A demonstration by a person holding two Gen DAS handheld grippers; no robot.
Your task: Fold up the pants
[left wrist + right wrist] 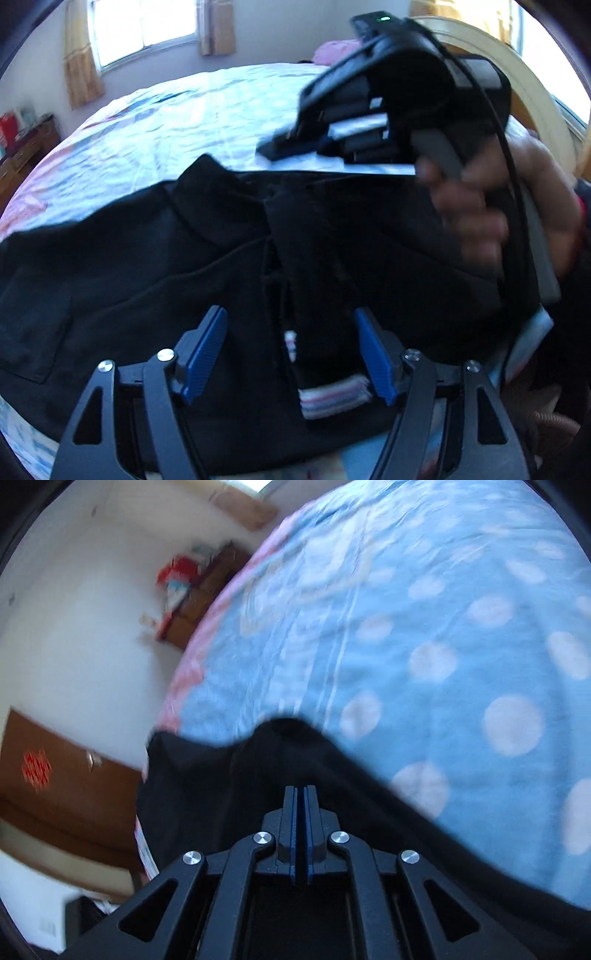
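Your left claw [291, 354] stands released, its blue pads [205, 354] spread wide over the black pants [147, 258] with cloth under the gap but neither pad pressing on it. Your right claw [303, 805] is clenched, pads together; from its own camera you cannot tell whether any cloth is caught between the tips, though black fabric lies right under and ahead of them. In the left wrist view that right claw hangs over the far edge of the pants, gripped by your hand [480, 206], blurred.

For room to move: the bed [192, 122] stretches bare beyond the pants toward its far edge, where a pink bundle [334, 50] sits near the headboard [532, 92]. The bed's left edge falls away to pale floor [74, 646], with a wooden dresser [22, 158] beside the wall. In the right wrist view the dotted blue sheet [461, 646] is open ahead and to the right of the pants.

The pants lie along the near edge of the bed, rumpled, with their left part flat and a patch pocket [33, 325] showing. Near the middle a fold is turned back, baring a striped pink, white and blue waistband lining [334, 398] between your left pads.
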